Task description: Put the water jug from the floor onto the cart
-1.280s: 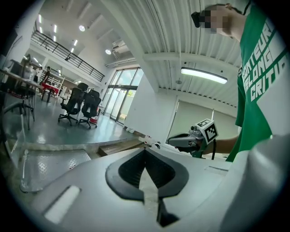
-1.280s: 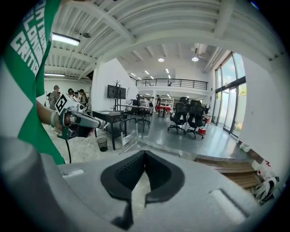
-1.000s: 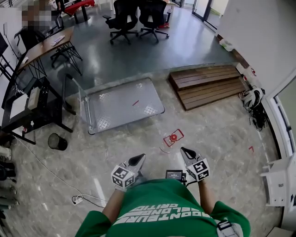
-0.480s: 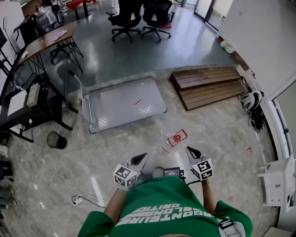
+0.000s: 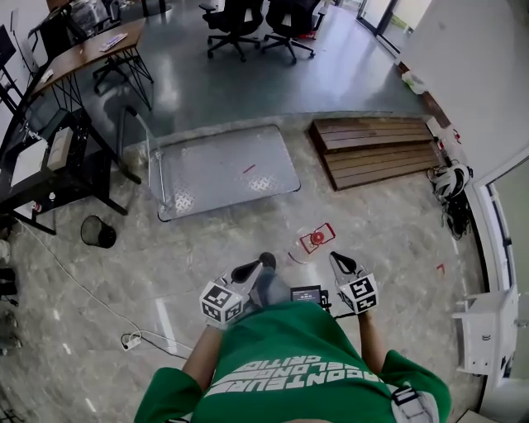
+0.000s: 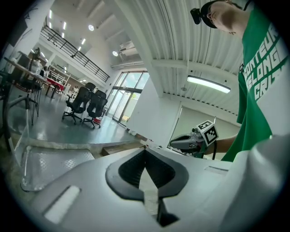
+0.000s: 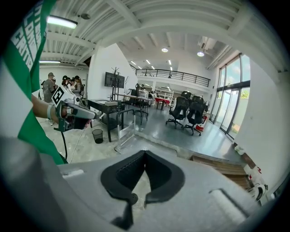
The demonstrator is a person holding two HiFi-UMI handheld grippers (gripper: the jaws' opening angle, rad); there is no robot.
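The water jug (image 5: 316,239) stands on the stone floor, clear with a red cap and red label, seen from above. The cart (image 5: 223,169) is a flat metal platform trolley beyond it to the left, with its handle (image 5: 136,140) at its left end. My left gripper (image 5: 248,271) and right gripper (image 5: 339,263) are held in front of my green shirt, just short of the jug, one on each side. Both are shut and hold nothing. The jaw tips meet in the left gripper view (image 6: 145,149) and the right gripper view (image 7: 145,152).
A wooden pallet (image 5: 376,150) lies right of the cart. A black bin (image 5: 97,232), a dark desk frame (image 5: 50,157) and a floor cable with a power strip (image 5: 131,339) are at the left. Office chairs (image 5: 235,21) stand at the back. A white shelf (image 5: 479,330) is at the right.
The person has stepped a little forward; a foot now shows between the grippers. Both grippers have shifted slightly toward the jug and stay shut.
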